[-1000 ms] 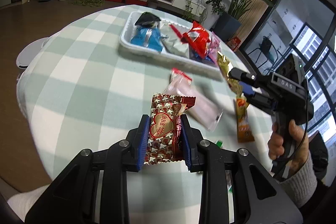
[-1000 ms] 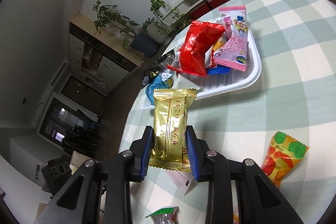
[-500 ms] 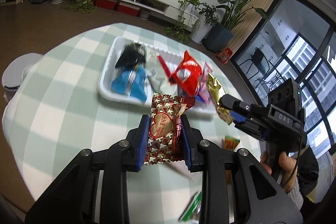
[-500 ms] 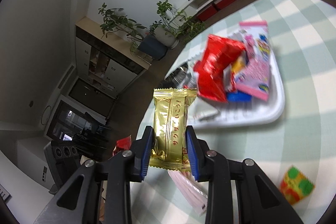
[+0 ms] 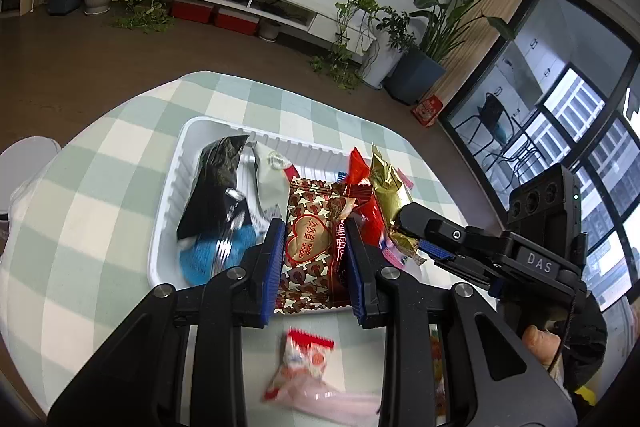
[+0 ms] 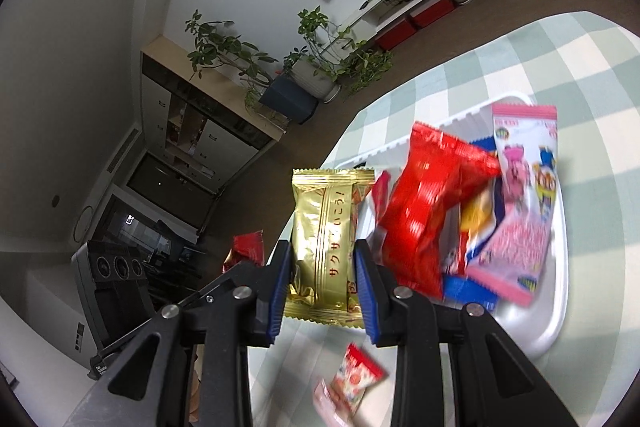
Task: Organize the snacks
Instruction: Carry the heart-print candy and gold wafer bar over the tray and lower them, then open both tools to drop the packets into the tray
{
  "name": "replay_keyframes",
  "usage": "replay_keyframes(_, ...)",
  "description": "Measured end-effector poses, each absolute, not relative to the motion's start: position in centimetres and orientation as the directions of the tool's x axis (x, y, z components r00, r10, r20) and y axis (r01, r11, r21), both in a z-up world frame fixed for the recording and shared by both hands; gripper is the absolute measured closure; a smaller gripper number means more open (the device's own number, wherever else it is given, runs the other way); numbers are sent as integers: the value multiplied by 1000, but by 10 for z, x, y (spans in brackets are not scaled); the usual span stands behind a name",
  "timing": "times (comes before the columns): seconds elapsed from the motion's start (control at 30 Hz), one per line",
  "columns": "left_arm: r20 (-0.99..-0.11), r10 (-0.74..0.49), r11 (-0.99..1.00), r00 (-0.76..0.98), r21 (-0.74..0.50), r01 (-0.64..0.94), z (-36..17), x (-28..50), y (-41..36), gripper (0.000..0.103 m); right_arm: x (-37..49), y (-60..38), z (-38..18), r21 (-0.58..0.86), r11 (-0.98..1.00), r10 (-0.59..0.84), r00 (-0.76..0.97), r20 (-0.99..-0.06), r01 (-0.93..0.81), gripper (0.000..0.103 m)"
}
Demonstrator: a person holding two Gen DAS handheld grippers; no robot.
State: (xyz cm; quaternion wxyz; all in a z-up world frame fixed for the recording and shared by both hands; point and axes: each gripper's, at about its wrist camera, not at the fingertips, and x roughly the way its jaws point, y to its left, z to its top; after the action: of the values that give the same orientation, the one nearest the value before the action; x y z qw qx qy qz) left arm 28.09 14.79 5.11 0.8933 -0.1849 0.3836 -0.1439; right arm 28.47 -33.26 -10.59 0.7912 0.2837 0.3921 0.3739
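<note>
**White tray nearly full, two more snacks on the way**

Left wrist view: the left gripper (image 5: 314,259) is squeezing a brown packet with a heart (image 5: 310,247) between its blue pads. It hangs just over the near edge of the white tray (image 5: 168,211). In the tray lie a black packet (image 5: 216,195), a grey packet (image 5: 268,183), a blue packet (image 5: 200,255) and a red packet (image 5: 362,187). So a good part of the job looks done. A pink packet (image 5: 316,375) lies on the checked tablecloth (image 5: 80,211), close in front of the tray. It has yet to go in.

Right wrist view: the right gripper (image 6: 322,287) is clenched on a gold packet (image 6: 324,239), held up beside the tray's (image 6: 556,315) end. A big red packet (image 6: 428,211) and a pink cartoon packet (image 6: 524,215) sit piled inside. The small pink packet (image 6: 352,383) waits on the cloth below.

I think both held snacks must be dropped in next. Then the ones left on the table.
</note>
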Motion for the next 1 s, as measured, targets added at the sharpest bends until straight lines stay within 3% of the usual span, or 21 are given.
replay_keyframes(0.63, -687, -339, 918, 643, -390, 67, 23, 348, 136, 76, 332, -303, -113, 699, 615, 780, 413, -470, -365, 69)
replay_keyframes(1.0, -681, -305, 931, 666, -361, 57, 20, 341, 143, 75, 311, -312, -110, 686, 621, 775, 429, -464, -380, 66)
